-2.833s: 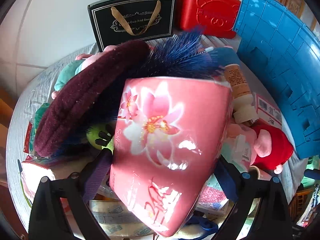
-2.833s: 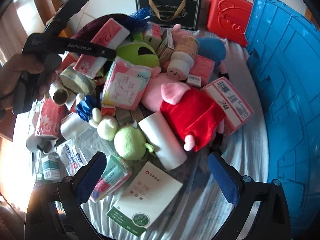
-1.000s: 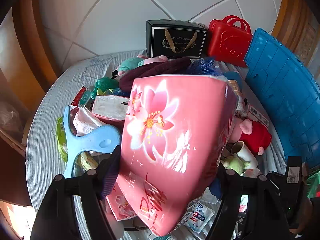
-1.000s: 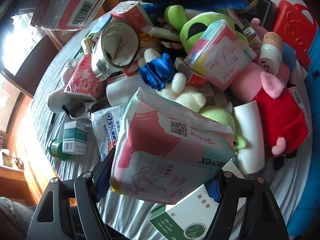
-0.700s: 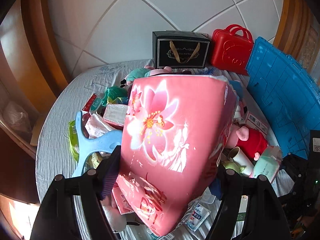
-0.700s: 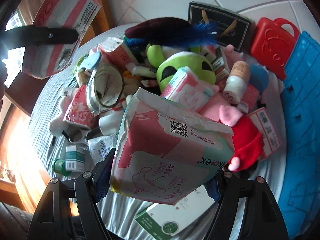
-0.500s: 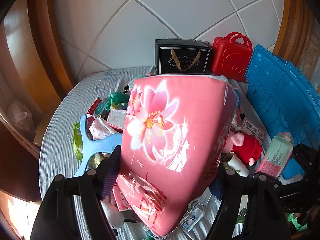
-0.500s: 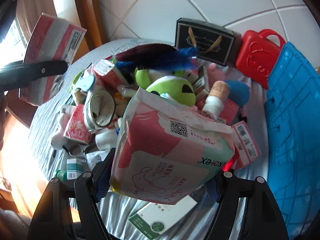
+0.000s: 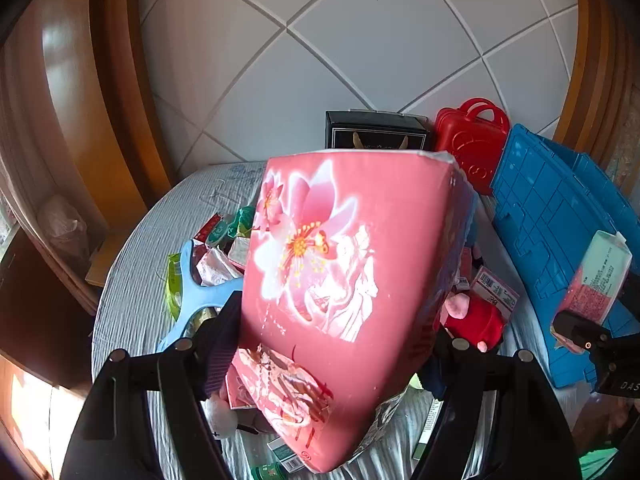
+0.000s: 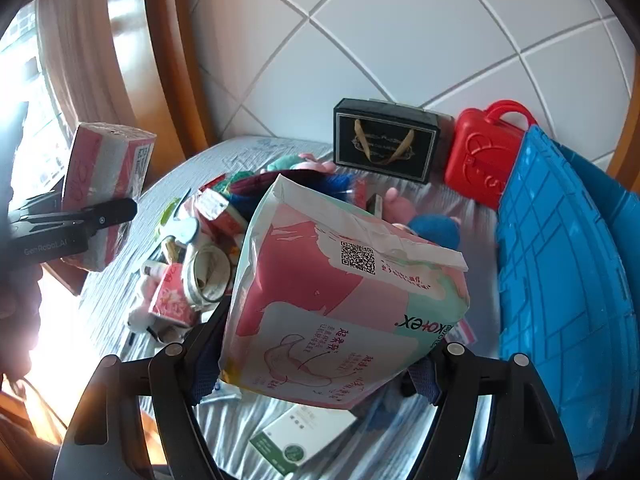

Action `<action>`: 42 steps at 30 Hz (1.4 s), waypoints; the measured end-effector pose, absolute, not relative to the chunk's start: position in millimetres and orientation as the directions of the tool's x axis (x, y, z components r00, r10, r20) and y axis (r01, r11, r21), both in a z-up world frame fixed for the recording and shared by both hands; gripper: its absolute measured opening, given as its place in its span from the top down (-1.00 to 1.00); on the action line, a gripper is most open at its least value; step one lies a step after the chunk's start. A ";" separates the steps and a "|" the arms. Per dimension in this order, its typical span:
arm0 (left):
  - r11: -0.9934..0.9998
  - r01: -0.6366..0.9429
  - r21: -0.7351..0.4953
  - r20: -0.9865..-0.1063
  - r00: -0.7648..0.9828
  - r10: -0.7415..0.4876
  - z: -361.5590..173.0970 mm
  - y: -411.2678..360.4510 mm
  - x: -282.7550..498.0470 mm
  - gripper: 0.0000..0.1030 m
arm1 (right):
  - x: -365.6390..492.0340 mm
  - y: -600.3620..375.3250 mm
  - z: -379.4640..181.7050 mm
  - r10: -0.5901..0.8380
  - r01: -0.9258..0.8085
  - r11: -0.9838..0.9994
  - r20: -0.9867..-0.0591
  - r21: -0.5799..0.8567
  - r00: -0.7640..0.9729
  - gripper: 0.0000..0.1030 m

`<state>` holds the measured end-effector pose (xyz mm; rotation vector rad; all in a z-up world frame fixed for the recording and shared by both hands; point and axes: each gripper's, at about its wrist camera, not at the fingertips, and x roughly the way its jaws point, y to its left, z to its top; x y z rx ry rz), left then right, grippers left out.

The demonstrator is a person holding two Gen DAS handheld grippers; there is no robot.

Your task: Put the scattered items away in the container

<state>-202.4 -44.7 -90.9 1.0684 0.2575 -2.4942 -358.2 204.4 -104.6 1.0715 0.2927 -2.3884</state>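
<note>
- The left gripper (image 9: pixel 334 344) clamps a soft pink flower-printed tissue pack (image 9: pixel 344 280), raised over the table's left side.
- The right gripper (image 10: pixel 316 364) grips a crinkly pink-and-mint pad packet (image 10: pixel 340 312), held aloft near the blue plastic crate (image 10: pixel 560 280) along the right edge.
- Both packs look light and squashy; mid-body side grips suit them.
- Only the right view shows the white-and-green box (image 10: pixel 300 440) at the near edge.

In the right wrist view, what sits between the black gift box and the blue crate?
The red toy suitcase stands between the black gift box and the blue crate; the right wrist view shows this plainly.
</note>
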 end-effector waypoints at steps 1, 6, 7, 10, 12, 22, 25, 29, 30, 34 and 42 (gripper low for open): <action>-0.895 0.447 -0.010 -0.724 -0.620 -0.302 -89.0 -40.7 -202.2 -0.44 | -358.2 208.5 -102.1 -0.362 0.529 -0.848 -0.742 0.012 -0.564 -0.47; -0.884 0.468 -0.005 -0.717 -0.618 -0.323 -79.0 -17.9 -201.8 -0.44 | -354.3 233.1 -88.3 -0.386 0.542 -0.840 -0.727 0.022 -0.569 -0.47; -0.883 0.470 -0.006 -0.716 -0.618 -0.325 -76.6 -13.4 -202.2 -0.44 | -353.5 238.5 -84.7 -0.391 0.544 -0.839 -0.722 0.024 -0.571 -0.47; -0.880 0.475 -0.004 -0.706 -0.625 -0.333 -67.3 1.6 -204.1 -0.44 | -351.4 255.2 -71.1 -0.407 0.549 -0.836 -0.703 0.029 -0.584 -0.47; -0.880 0.475 -0.004 -0.696 -0.633 -0.339 -60.4 11.7 -206.3 -0.44 | -350.2 266.7 -62.7 -0.417 0.550 -0.835 -0.692 0.036 -0.589 -0.47; -0.903 0.430 0.008 -0.659 -0.677 -0.328 -31.5 69.6 -232.2 -0.44 | -344.5 331.9 -35.6 -0.445 0.530 -0.845 -0.640 0.069 -0.627 -0.47; -0.916 0.400 0.017 -0.649 -0.693 -0.314 -24.7 89.4 -245.6 -0.44 | -343.9 356.5 -29.2 -0.442 0.511 -0.856 -0.624 0.079 -0.644 -0.47; -0.931 0.364 0.017 -0.644 -0.709 -0.289 -18.6 113.5 -265.8 -0.44 | -343.0 390.9 -23.9 -0.434 0.483 -0.871 -0.610 0.095 -0.663 -0.47; -0.935 0.354 0.014 -0.644 -0.712 -0.279 -17.5 119.5 -270.9 -0.44 | -342.9 398.7 -23.2 -0.429 0.475 -0.875 -0.609 0.097 -0.667 -0.47; -0.955 0.298 0.007 -0.638 -0.734 -0.234 -13.4 144.2 -290.5 -0.44 | -343.0 428.9 -20.2 -0.398 0.434 -0.896 -0.608 0.096 -0.687 -0.47; -0.990 0.141 -0.026 -0.629 -0.772 -0.093 -11.7 182.6 -335.1 -0.44 | -344.8 473.0 -10.3 -0.295 0.315 -0.946 -0.606 0.076 -0.739 -0.47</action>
